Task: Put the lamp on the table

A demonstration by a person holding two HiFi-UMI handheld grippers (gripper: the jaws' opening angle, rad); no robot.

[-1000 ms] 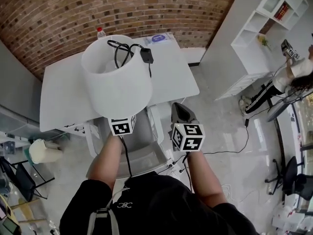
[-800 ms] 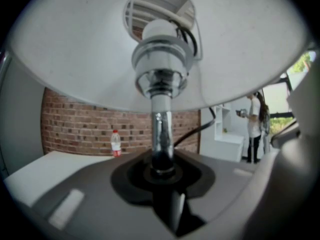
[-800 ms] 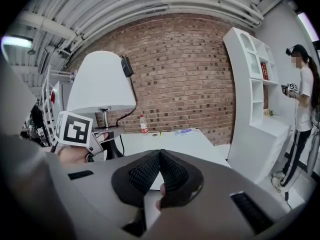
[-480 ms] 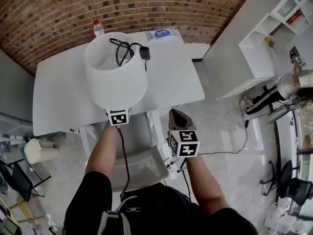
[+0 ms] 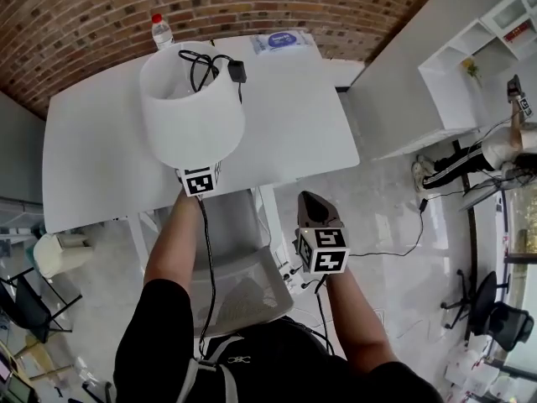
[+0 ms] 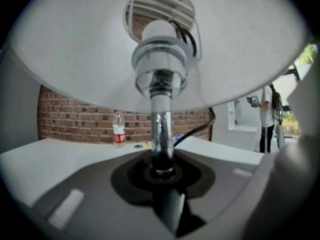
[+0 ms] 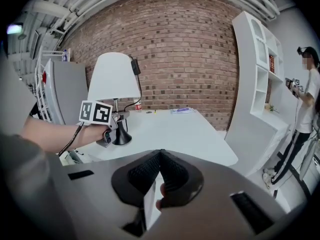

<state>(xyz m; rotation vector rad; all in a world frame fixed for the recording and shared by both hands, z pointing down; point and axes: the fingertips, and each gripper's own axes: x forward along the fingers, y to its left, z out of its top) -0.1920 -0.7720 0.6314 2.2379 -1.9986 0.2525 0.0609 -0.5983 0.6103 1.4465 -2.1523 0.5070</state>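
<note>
One lamp (image 5: 191, 112), two tools, one bottle (image 5: 159, 30), one flat packet (image 5: 281, 40), one chair (image 5: 243, 267). The left tool (image 7: 114, 125) is clamped on the lamp's chrome stem (image 6: 161, 129), with the shade directly above it and the bottle far beyond its tips. The right tool (image 7: 159, 156), jaws together and empty, hangs off the surface (image 5: 101, 158) edge, well apart from the lamp. Only the head view shows the cord (image 5: 210, 65) coiled in the shade. Only the right gripper view shows the black base (image 7: 121, 139); whether it touches the surface I cannot tell.
</note>
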